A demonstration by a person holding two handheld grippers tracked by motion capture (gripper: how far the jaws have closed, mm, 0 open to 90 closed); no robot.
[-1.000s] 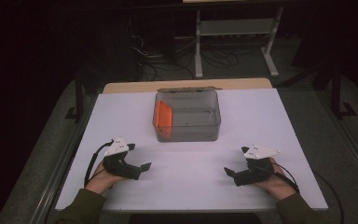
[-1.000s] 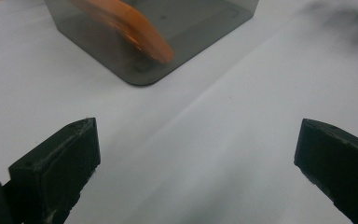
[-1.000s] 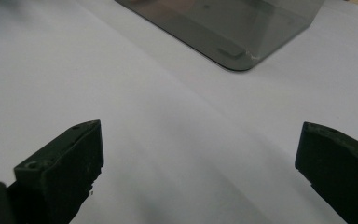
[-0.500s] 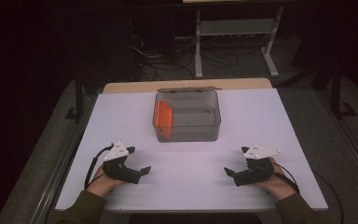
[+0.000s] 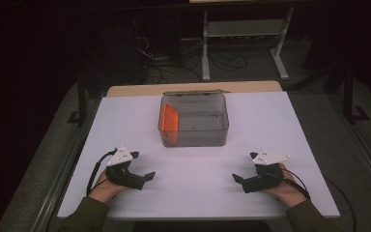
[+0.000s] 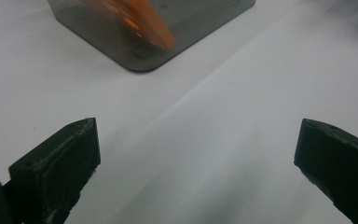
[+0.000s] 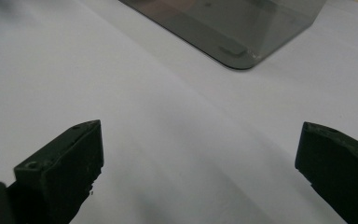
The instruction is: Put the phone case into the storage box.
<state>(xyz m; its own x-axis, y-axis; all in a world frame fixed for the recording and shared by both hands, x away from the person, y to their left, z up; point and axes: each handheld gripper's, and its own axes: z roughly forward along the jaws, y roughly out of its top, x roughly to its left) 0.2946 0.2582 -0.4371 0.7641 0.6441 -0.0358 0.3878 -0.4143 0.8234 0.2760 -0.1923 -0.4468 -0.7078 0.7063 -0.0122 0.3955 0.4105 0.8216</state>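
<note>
Both claws wide open, holding nothing. Orange piece (image 5: pixel 169 123) leans in the grey bin's (image 5: pixel 195 140) left end, probably closer to left gripper (image 5: pixel 145 177) than right gripper (image 5: pixel 237 180).

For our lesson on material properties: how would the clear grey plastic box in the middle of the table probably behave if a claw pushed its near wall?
The plastic box looks thin-walled and nearly empty, so probably light. Its flat base on the smooth white table suggests sliding rather than tipping. The orange piece leaning against its inner wall may shift or fall.
</note>
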